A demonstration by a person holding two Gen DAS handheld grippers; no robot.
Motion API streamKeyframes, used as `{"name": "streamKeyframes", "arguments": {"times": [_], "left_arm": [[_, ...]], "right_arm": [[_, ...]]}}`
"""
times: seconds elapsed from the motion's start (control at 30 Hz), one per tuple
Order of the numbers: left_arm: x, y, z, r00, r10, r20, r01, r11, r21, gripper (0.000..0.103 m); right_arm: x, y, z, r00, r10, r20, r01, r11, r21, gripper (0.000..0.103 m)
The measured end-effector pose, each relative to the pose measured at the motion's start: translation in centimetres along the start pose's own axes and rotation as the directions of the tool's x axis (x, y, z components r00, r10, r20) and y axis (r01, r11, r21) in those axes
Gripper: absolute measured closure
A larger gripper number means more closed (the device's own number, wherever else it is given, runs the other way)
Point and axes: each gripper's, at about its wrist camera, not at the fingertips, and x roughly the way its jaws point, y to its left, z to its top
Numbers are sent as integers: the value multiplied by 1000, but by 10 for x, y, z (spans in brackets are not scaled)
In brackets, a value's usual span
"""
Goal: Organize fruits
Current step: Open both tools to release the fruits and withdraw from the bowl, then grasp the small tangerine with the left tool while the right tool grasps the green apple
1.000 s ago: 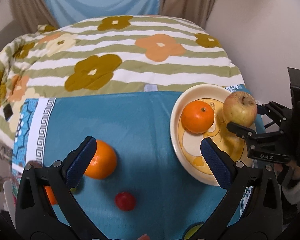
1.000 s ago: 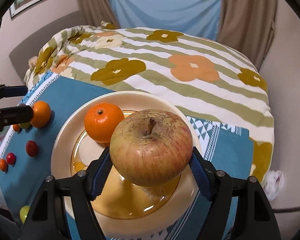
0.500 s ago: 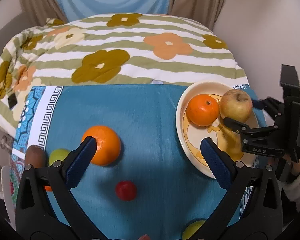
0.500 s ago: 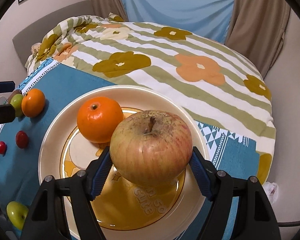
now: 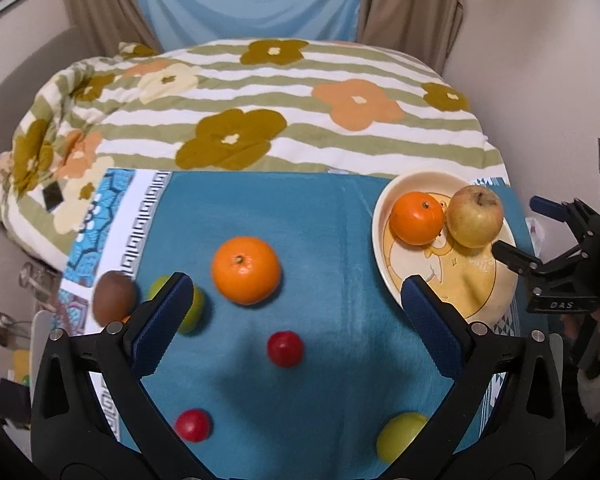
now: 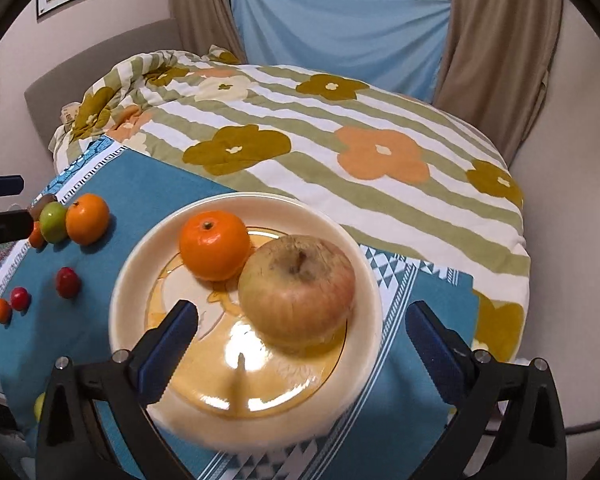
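The right tool (image 6: 300,344) is opening wide, with nothing between its jaws. The apple (image 6: 298,288) sits on the plate (image 6: 132,280) beside an orange (image 6: 214,250). The left tool (image 5: 292,312) is open and empty.

Apple (image 6: 297,288) right of mandarin (image 6: 214,245) on plate (image 6: 140,280); loose fruit left on cloth (image 6: 148,188).

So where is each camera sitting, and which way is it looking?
Left wrist: on the left hand-held gripper, looking down at the blue cloth with loose fruit; its own open fingers show.
Right wrist: on the right hand-held gripper, looking down at the plate; its fingers are opening, clear of the apple.
Both see the plate, apple, plated orange and each other's gripper.
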Motion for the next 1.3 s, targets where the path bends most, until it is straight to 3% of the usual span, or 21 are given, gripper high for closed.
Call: {"name": "streamKeyframes", "arguments": {"times": [0.4,0.77,1.03,1.3], "left_arm": [[-75,41,-22,995,11,97,-12,1000,5,0],[-129,90,-71,989,10,145,-11,1000,11,0],[-133,121,-112,991,-3,136,1,1000,16,0],[-100,135,-150,996,-18,85,17,1000,19,0]], "right_arm": [[-77,46,-5,997,-72,26,70,995,74,0],[-121,111,-29,996,-87,18,81,975,205,0],[-125,153,-57,994,-111,-9,110,965,238,0],[-99,176,-87,996,-75,-52,86,962,260,0]]}}
